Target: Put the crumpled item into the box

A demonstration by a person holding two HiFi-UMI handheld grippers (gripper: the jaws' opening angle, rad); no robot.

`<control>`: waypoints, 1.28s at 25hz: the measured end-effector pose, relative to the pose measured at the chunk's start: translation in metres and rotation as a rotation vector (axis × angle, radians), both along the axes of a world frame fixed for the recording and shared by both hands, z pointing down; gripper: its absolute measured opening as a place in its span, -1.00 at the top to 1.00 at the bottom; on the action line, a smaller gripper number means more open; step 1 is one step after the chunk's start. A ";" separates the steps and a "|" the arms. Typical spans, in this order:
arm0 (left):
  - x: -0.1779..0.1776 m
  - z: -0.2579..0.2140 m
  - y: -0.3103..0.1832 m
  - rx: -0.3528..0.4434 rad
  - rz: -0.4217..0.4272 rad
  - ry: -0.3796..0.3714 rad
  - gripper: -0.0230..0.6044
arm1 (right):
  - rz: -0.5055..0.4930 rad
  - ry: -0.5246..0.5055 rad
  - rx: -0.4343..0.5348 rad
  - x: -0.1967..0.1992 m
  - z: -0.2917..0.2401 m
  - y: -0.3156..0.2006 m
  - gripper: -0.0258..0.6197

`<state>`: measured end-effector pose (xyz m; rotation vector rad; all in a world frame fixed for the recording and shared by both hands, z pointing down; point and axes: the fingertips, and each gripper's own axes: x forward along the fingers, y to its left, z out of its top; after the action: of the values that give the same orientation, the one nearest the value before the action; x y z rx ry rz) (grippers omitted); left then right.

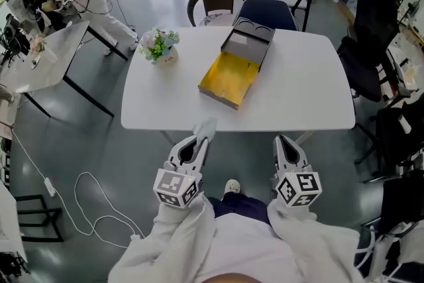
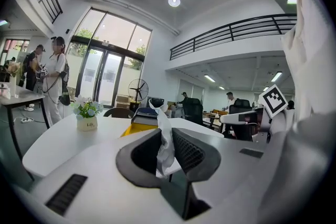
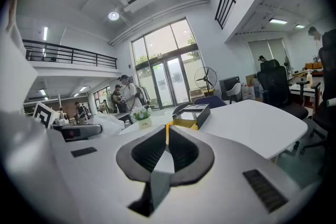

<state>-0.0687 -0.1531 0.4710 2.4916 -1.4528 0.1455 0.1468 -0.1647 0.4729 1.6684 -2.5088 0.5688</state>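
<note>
A crumpled white tissue (image 2: 166, 150) is pinched between the jaws of my left gripper (image 2: 165, 136), its top sticking up past the fingertips. In the head view the left gripper (image 1: 201, 138) hangs just short of the near edge of the white table (image 1: 298, 96), the crumpled tissue (image 1: 206, 126) poking out ahead of it. The open box (image 1: 228, 79) lies mid-table with a yellow inside and a dark grey lid folded back. My right gripper (image 1: 283, 140) is level with the left one, shut and empty. The right gripper view shows its jaws (image 3: 167, 134) together and the box (image 3: 190, 113) beyond.
A small pot of flowers (image 1: 159, 46) stands on the table left of the box. Two chairs (image 1: 265, 12) are tucked at the far side. Another table (image 1: 46, 56) and people stand at the far left. A white cable (image 1: 86, 202) lies on the floor at left.
</note>
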 end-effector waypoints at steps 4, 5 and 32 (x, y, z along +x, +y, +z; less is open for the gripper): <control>0.007 0.000 -0.016 0.006 0.007 0.003 0.71 | -0.020 0.009 -0.005 -0.003 0.002 -0.018 0.80; 0.007 0.002 -0.019 0.002 0.009 0.005 0.71 | -0.026 0.011 -0.011 -0.006 0.004 -0.021 0.80; 0.054 0.031 -0.166 -0.160 0.329 -0.075 0.71 | 0.117 -0.006 -0.090 -0.005 0.006 -0.092 0.80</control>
<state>-0.0152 -0.3187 0.5019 2.5936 -1.0005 0.4024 0.1421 -0.2567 0.4786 1.7914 -2.3631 0.6876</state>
